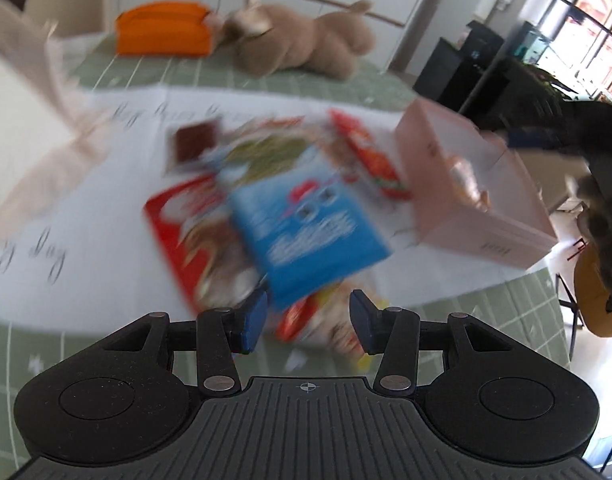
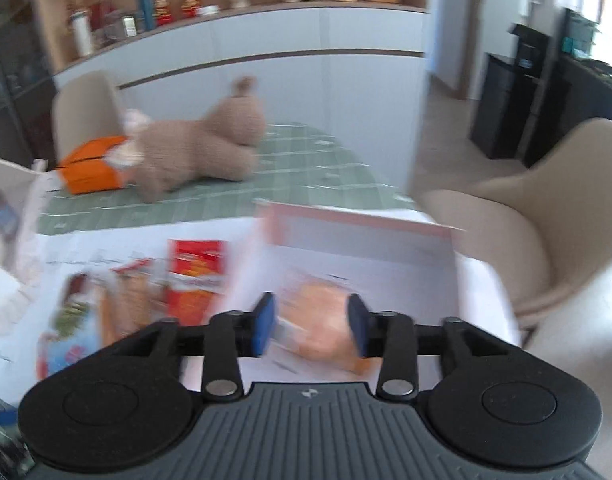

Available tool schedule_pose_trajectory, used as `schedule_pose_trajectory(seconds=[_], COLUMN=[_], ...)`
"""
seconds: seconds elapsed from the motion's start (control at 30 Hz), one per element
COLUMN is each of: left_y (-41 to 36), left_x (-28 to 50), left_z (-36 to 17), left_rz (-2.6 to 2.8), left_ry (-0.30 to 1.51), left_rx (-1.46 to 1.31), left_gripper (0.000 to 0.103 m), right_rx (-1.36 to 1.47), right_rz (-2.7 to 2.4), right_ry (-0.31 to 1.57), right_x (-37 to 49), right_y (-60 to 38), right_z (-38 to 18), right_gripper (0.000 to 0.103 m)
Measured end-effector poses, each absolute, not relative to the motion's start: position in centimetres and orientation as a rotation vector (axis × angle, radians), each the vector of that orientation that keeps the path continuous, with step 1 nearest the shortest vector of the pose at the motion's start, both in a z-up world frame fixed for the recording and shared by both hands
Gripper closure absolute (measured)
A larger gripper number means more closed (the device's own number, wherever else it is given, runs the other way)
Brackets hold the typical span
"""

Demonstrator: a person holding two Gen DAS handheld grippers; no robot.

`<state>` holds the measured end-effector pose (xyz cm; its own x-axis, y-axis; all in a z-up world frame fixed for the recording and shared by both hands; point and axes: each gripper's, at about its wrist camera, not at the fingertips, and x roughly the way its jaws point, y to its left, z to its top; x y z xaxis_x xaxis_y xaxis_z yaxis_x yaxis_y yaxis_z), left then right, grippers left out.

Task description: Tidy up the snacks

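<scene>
my left gripper (image 1: 309, 316) hangs over the snack pile with its jaws spread wide and nothing between them. the pile sits on the white paper sheet (image 1: 106, 208) in the middle of the bench (image 1: 505, 304), straight ahead at twelve o'clock from those jaws. on top lies a blue snack packet (image 1: 306, 232), partly over a red snack bag (image 1: 174, 224), with another red packet (image 1: 369, 156) further off at about one o'clock. everything is motion-blurred, so i can't read labels.

the pink box (image 1: 485, 240) stands at about two o'clock in the left view, just beside the pile, with a pale orange packet (image 1: 467, 188) already inside it. in the right wrist view my right gripper (image 2: 311, 326) is poised above that box (image 2: 361, 220), jaws parted and empty, the orange packet (image 2: 325, 320) showing beyond them, lying in the box, not held.

i judge the blue packet to be light, crinkly film, soft and a bit slippery, with breakable contents. i'd take it by the near sealed edge or a corner, pinching flat film and not squeezing the puffed middle. since it overlaps the red bag, it may drag that along.
</scene>
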<state>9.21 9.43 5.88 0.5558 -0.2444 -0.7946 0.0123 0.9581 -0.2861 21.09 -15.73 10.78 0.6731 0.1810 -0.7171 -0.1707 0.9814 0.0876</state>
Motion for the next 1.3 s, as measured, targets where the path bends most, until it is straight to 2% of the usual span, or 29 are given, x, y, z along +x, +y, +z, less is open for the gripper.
schedule_pose_trajectory(seconds=[0.03,0.2,0.33,0.4,0.43,0.47,0.73,0.83,0.87,1.03,1.1,1.13,1.23,1.3], left_y=[10.0,11.9,12.8,13.5,13.8,14.1,14.7,14.4,14.2,13.2,12.6,12.3,11.8,11.8], left_x=[8.9,7.3,6.1,5.9,5.9,5.9,6.8,7.2,7.3,7.7,7.4,7.2,6.4,5.9], left_z=[5.5,4.6,4.2,4.1,4.1,4.2,3.5,3.6,3.7,4.7,4.9,5.1,5.7,6.2], left_rz=[-0.156,-0.167,-0.158,-0.157,-0.159,-0.160,-0.143,-0.125,-0.122,-0.126,-0.118,-0.122,-0.158,-0.176], left_ry=[0.981,0.986,1.004,1.003,0.999,0.996,0.991,0.989,0.986,0.969,0.976,0.977,0.970,0.962], left_rx=[-0.268,-0.298,-0.313,-0.332,-0.340,-0.350,-0.436,-0.427,-0.432,-0.423,-0.391,-0.374,-0.328,-0.312], left_gripper=[0.053,0.053,0.053,0.053,0.053,0.053,0.053,0.053,0.053,0.053,0.053,0.053,0.053,0.053], right_rx=[0.016,-0.025,0.004,-0.054,-0.093,-0.118,-0.091,-0.023,-0.010,-0.066,-0.084,-0.083,-0.097,-0.152], right_rz=[0.231,0.269,0.200,0.163,0.150,0.145,0.240,0.301,0.310,0.385,0.372,0.359,0.301,0.291], right_ry=[0.821,0.915,1.007,1.018,1.031,1.046,1.061,1.151,1.161,1.069,1.018,1.000,0.971,0.978], right_x=[21.8,27.3,32.2,33.3,33.6,33.3,25.3,22.1,21.0,16.4,16.4,16.9,19.6,21.9], right_y=[-14.0,-6.1,-3.6,-2.7,-2.2,-2.2,-2.9,-4.3,-4.8,-6.2,-6.5,-6.7,-6.5,-5.5], right_z=[10.7,7.9,4.5,3.3,2.7,2.5,3.2,2.4,2.1,3.4,4.5,5.2,6.4,5.9], right_gripper=[0.042,0.042,0.043,0.047,0.056,0.062,0.063,0.072,0.073,0.074,0.073,0.069,0.048,0.046])
